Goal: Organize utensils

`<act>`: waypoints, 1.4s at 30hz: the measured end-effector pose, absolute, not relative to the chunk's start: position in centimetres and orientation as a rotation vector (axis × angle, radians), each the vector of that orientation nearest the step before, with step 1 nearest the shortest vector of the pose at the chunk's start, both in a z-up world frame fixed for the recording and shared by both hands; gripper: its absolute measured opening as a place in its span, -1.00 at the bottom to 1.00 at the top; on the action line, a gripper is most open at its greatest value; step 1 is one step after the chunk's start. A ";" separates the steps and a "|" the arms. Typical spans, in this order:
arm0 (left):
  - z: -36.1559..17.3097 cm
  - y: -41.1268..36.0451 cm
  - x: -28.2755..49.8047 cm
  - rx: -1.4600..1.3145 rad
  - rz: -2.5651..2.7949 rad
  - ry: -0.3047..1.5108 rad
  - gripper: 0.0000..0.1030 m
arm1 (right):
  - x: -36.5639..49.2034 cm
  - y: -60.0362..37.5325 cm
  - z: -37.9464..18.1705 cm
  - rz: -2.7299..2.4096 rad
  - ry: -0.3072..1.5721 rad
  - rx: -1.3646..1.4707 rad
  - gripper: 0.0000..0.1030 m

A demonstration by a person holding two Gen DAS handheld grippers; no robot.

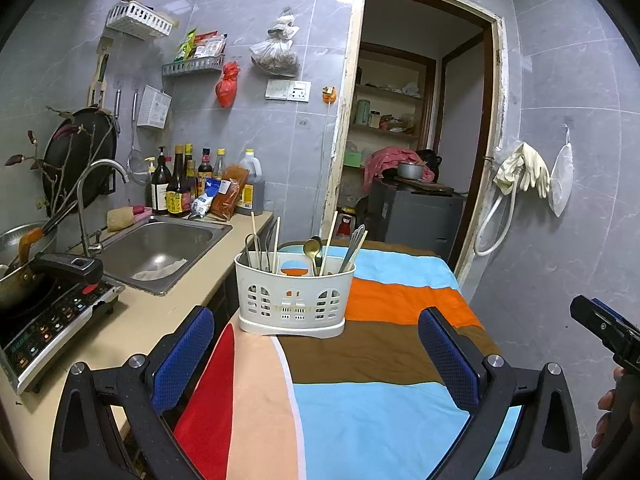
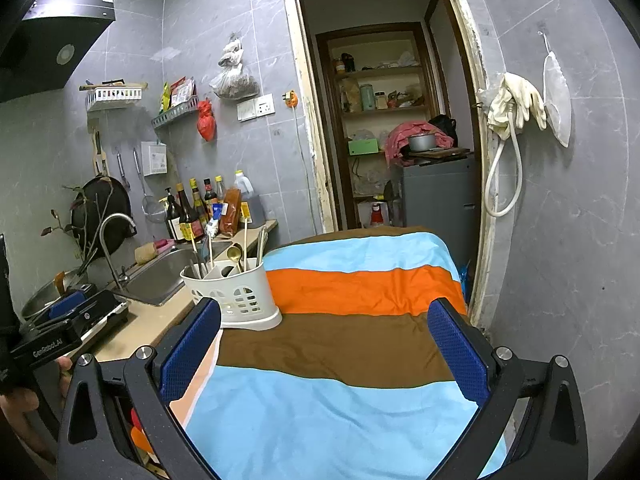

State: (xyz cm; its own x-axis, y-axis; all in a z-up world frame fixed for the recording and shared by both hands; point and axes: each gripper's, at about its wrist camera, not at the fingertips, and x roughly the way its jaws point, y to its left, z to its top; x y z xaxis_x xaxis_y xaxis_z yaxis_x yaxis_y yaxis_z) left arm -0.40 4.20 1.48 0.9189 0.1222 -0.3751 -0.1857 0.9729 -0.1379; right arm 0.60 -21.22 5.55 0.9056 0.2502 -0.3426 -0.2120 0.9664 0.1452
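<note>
A white plastic utensil caddy [image 1: 294, 298] stands on the striped cloth [image 1: 360, 412] at the table's left side. It holds chopsticks [image 1: 276, 244], a gold spoon [image 1: 311, 249] and metal cutlery [image 1: 355, 246]. My left gripper [image 1: 316, 356] is open and empty, a short way in front of the caddy. In the right wrist view the caddy [image 2: 236, 300] sits ahead and to the left. My right gripper [image 2: 326, 346] is open and empty above the cloth [image 2: 340, 420]. The right gripper's body shows at the left view's right edge [image 1: 608, 328].
A counter on the left carries a steel sink [image 1: 160, 250], a tap [image 1: 90, 200], sauce bottles [image 1: 180, 188] and an induction cooker [image 1: 52, 320] with a pan. An open doorway [image 1: 416, 140] lies behind the table. Gloves [image 1: 520, 168] hang on the right wall.
</note>
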 end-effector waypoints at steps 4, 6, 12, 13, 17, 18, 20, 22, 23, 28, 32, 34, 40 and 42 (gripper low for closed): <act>1.4 4.3 -0.4 -0.175 0.161 0.375 0.99 | 0.6 -21.5 5.2 0.245 0.374 0.104 0.97; 1.4 4.4 -0.3 -0.173 0.159 0.374 0.99 | 0.8 -21.6 5.1 0.246 0.376 0.104 0.97; 1.4 4.5 -0.3 -0.171 0.158 0.374 0.99 | 0.8 -21.4 5.2 0.246 0.378 0.105 0.97; 1.5 4.5 -0.3 -0.172 0.157 0.375 0.99 | 0.7 -21.4 5.2 0.246 0.379 0.106 0.97; 1.5 4.5 -0.3 -0.172 0.157 0.374 0.99 | 0.9 -21.3 5.3 0.245 0.378 0.104 0.97; 1.4 4.5 -0.3 -0.172 0.158 0.374 0.99 | 0.8 -21.3 5.2 0.246 0.378 0.105 0.97; 1.5 4.5 -0.3 -0.172 0.157 0.374 0.99 | 0.7 -21.3 5.2 0.245 0.379 0.106 0.97; 1.5 4.5 -0.3 -0.172 0.157 0.375 0.99 | 0.8 -21.3 5.2 0.245 0.379 0.106 0.97; 1.4 4.6 -0.3 -0.174 0.158 0.375 0.99 | 0.8 -21.3 5.2 0.245 0.380 0.105 0.97; 1.4 4.6 -0.2 -0.171 0.156 0.375 0.99 | 1.0 -21.0 5.1 0.247 0.385 0.105 0.97; 1.5 4.6 -0.2 -0.172 0.157 0.375 0.99 | 1.1 -21.0 5.2 0.247 0.385 0.106 0.97; 1.5 4.6 -0.2 -0.174 0.158 0.376 0.99 | 1.1 -21.0 5.2 0.247 0.386 0.105 0.97; 1.5 4.7 -0.2 -0.171 0.157 0.376 0.99 | 1.1 -20.7 5.2 0.247 0.388 0.103 0.97; 1.5 4.7 -0.2 -0.172 0.156 0.376 0.99 | 1.0 -20.7 5.1 0.247 0.388 0.103 0.97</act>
State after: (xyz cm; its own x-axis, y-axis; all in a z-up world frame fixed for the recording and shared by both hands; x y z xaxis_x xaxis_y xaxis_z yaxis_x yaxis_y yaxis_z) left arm -0.22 4.67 1.48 0.9184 0.1192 -0.3774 -0.1829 0.9734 -0.1377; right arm 1.00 -20.71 5.13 0.8960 0.2576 -0.3617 -0.2183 0.9649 0.1463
